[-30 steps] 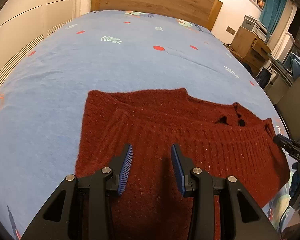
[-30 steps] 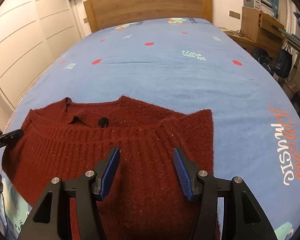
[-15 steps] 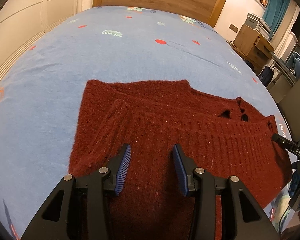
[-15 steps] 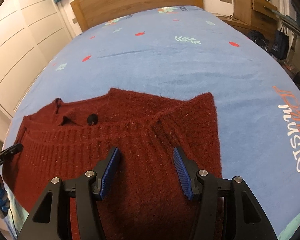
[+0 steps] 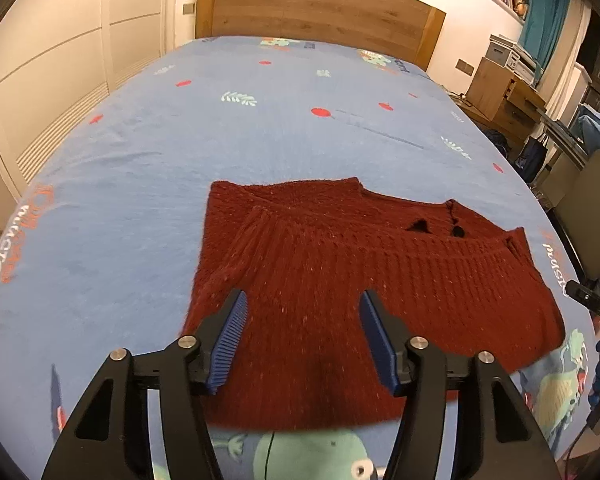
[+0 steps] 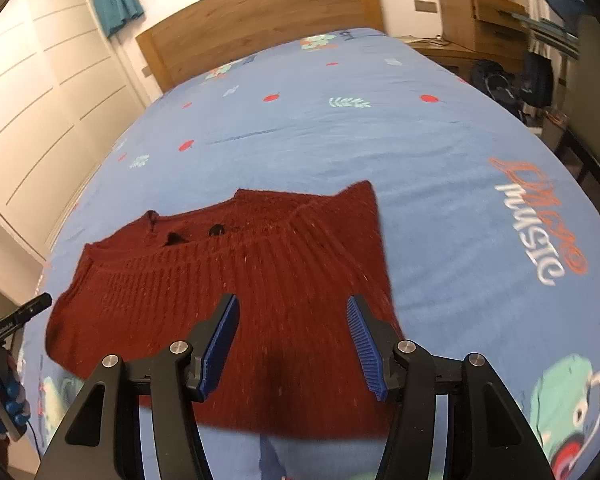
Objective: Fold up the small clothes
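Left gripper (image 5: 302, 336) hangs over the sweater (image 5: 340, 272), jaws opening, nothing between them. Right gripper (image 6: 292, 340) sits above it too, jaws apart, empty. Sweater lies flat on the bed (image 5: 180, 152), near its foot edge. Next fold, we judge: we pinch both near corners together, lift evenly, avoid dragging the knit.
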Available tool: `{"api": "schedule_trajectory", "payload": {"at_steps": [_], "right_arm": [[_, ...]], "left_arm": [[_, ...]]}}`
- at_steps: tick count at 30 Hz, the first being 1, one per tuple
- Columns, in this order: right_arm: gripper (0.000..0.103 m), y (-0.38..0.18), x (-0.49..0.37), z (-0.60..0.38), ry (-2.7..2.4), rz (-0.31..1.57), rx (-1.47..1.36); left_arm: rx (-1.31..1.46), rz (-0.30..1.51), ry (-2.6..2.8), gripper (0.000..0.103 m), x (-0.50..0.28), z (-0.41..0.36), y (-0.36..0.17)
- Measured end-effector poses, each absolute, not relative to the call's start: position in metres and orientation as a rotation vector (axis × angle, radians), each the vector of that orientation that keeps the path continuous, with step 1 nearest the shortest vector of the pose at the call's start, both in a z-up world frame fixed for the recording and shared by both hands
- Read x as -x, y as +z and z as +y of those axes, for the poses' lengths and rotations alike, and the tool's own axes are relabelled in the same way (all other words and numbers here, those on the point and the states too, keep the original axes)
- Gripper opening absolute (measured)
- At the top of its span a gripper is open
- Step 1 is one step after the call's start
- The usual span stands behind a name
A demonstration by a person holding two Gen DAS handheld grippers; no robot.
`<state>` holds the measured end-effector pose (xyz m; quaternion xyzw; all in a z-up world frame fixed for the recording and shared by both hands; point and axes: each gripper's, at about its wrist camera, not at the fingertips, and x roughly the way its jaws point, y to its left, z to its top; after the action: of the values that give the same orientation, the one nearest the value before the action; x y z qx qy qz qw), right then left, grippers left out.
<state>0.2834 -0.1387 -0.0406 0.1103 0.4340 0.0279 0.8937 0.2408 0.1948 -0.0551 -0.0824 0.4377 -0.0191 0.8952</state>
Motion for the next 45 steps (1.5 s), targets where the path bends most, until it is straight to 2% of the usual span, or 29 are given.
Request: {"api": "schedule_trajectory", "payload": {"at_steps": [3,13,21,23,36,39,45], "right_arm": [[0.060,-0.034,-0.265,-0.145,0.046,0.893,-0.271],[0.064,-0.015,-0.208,-0.153,0.018,0.863,-0.348],[0.067,-0.007,-0.175,-0.154,0.001,0.849,-0.378],[0.068,-0.006,-0.167,-0.153,-0.003,0.846,-0.382],[0.070,-0.009,-0.131,-0.145,-0.030,0.846,-0.447],[0.079,-0.010,-0.127,-0.141,-0.035,0.842,-0.464],[0.080,-0.015,-0.125,-0.136,-0.038,0.847,-0.479]], "left_arm": [[0.158,0.902,-0.030,0.055,-0.227,0.191,-0.047],[0.118,0.857,0.018,0.072,-0.179,0.186,-0.025],[0.105,0.836,0.047,0.074,-0.149,0.187,-0.016],[0.114,0.831,0.050,0.084,-0.141,0.189,-0.014],[0.095,0.801,0.073,0.085,-0.101,0.190,-0.005],[0.083,0.792,0.072,0.086,-0.095,0.189,-0.005],[0.075,0.789,0.066,0.086,-0.091,0.188,-0.009]]}}
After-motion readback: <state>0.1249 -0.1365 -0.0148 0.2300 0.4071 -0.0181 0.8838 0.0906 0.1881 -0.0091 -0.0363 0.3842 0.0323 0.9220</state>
